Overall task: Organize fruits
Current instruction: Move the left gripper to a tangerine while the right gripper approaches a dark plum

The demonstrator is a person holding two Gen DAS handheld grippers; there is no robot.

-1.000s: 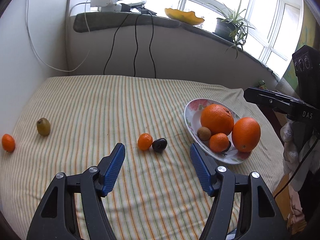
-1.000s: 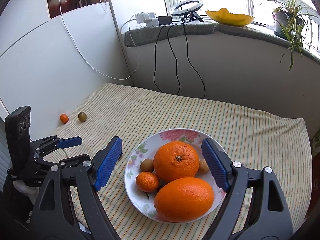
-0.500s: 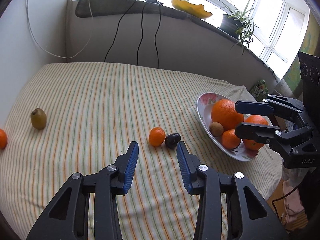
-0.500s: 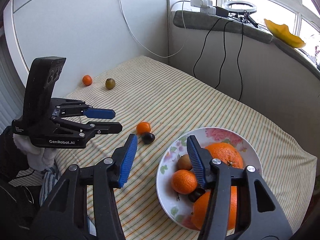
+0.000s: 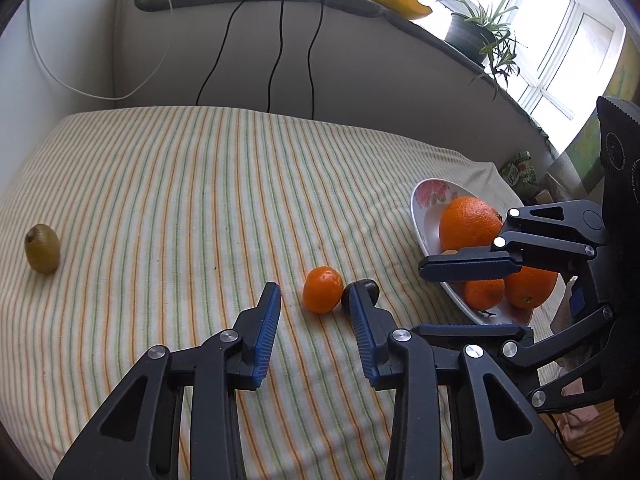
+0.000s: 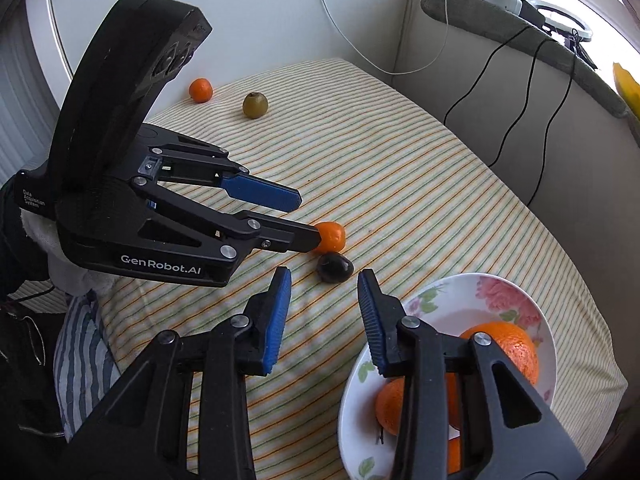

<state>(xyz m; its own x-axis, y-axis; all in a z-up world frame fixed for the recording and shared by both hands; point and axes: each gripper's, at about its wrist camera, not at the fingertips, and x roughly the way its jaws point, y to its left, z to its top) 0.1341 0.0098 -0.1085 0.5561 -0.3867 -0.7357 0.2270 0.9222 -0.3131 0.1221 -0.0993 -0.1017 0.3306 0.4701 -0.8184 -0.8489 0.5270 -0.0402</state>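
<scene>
A small tangerine (image 5: 322,290) and a dark plum-like fruit (image 5: 370,285) lie side by side on the striped cloth. My left gripper (image 5: 314,296) points down at the tangerine, which sits just beyond its fingertips; its jaws are closing and no pad presses on the fruit. In the right wrist view my right gripper (image 6: 325,280) hovers just short of the dark fruit (image 6: 335,267), its jaws closing with nothing between them. The left gripper (image 6: 308,218) reaches in from the left, its lower finger tip at the tangerine (image 6: 331,236). A flowered plate (image 6: 440,286) holds several oranges.
A kiwi (image 5: 42,248) and another tangerine (image 6: 200,90) lie at the cloth's far left edge. The right gripper (image 5: 418,298) stands in front of the plate (image 5: 424,200). Cables hang down the wall behind, and a plant and a yellow dish sit on the sill.
Both grippers have narrowed their jaws and come down toward the tangerine and dark fruit. The right gripper swung left, away from over the plate, and now faces the left gripper.
</scene>
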